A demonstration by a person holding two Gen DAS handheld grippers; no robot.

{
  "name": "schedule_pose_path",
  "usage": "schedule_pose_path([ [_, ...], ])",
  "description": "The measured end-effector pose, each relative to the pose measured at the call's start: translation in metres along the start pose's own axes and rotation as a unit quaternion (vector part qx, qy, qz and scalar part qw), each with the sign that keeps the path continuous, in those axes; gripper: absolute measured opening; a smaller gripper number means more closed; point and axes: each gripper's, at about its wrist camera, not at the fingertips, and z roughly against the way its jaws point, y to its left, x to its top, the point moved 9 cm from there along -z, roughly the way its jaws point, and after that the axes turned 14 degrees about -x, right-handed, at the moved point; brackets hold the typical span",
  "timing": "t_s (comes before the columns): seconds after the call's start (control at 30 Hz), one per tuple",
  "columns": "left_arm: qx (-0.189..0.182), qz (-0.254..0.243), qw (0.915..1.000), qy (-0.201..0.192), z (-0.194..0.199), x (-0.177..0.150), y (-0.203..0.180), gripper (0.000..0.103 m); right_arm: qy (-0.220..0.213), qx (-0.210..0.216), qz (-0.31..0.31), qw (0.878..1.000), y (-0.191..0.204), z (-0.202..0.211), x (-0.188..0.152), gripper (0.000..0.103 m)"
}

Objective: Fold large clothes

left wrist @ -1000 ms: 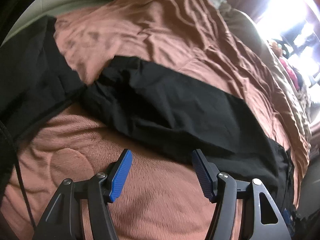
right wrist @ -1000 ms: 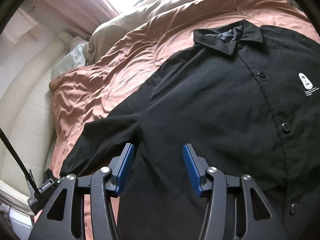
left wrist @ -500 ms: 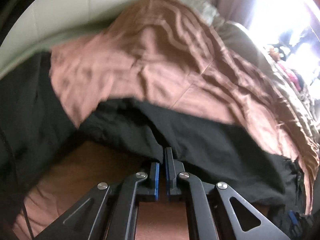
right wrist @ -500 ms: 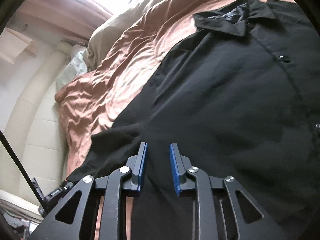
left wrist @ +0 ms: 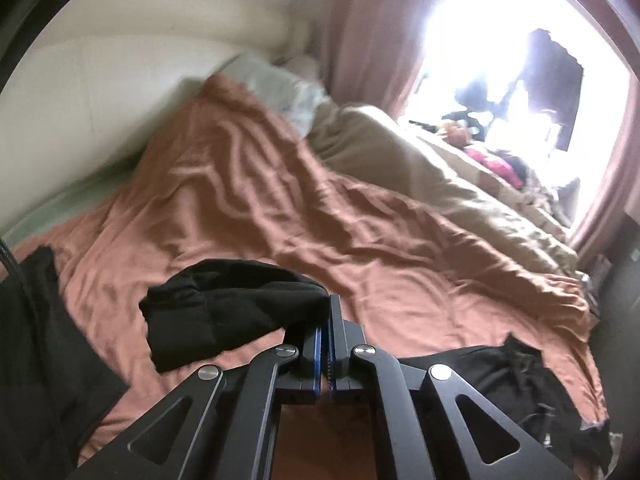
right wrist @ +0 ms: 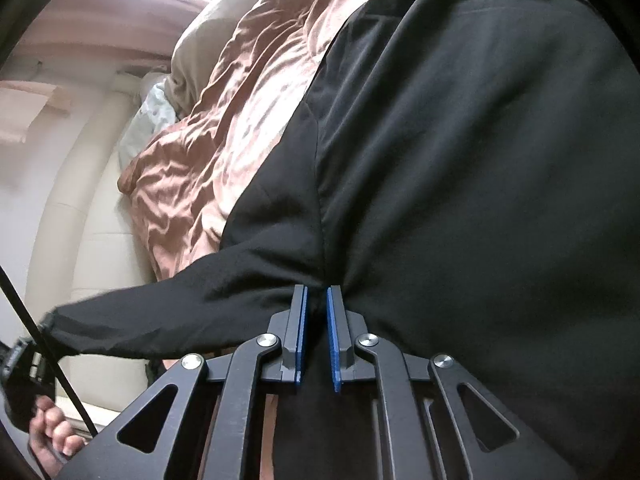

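1. The black, thin-woven button shirt (right wrist: 460, 160) looks light and limp. It will likely sag and slide wherever it is not held, so seams and hems are the safest places to grip, and two holds well apart should keep the fold line straight.

2. It is matte black with a stitched armhole seam running down the centre of the right wrist view and its collar just at the top edge. It fills the right and middle of that view, lying on the rumpled rust-pink quilt (right wrist: 224, 128) that shows at centre left.

3. The right gripper (right wrist: 317, 300) at lower centre has its blue-padded jaws nearly together, pinching a gather of cloth at the foot of the armhole seam, where the fabric puckers toward the tips.

4. The left gripper (left wrist: 329, 320), lower centre of its view, is clamped tight on a bunched end of the shirt's sleeve (left wrist: 224, 312), which is lifted clear of the quilt (left wrist: 360, 240) and droops to the left.

5. More dark fabric lies at the lower right and far left edges of the left wrist view.
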Motion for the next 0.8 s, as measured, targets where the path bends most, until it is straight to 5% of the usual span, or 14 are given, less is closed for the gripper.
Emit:
schedule_pose_path([
  [0.23, -0.071, -0.040, 0.9966, -0.015, 0.011, 0.020, -0.092, 0.002, -0.054, 0.009, -0.004, 0.999, -0.007, 0.059, 0.006, 0.012],
  [0.37, -0.110, -0.054, 0.9923, -0.016, 0.014, 0.023, -0.139, 0.002, -0.082, 0.011, -0.020, 0.996, -0.020, 0.092, -0.003, 0.066],
  [0.8, -0.235, -0.116, 0.9648, 0.026, 0.010, -0.008, -0.290, 0.002, -0.153, -0.065, -0.074, 0.983, -0.109, 0.203, -0.039, 0.066],
])
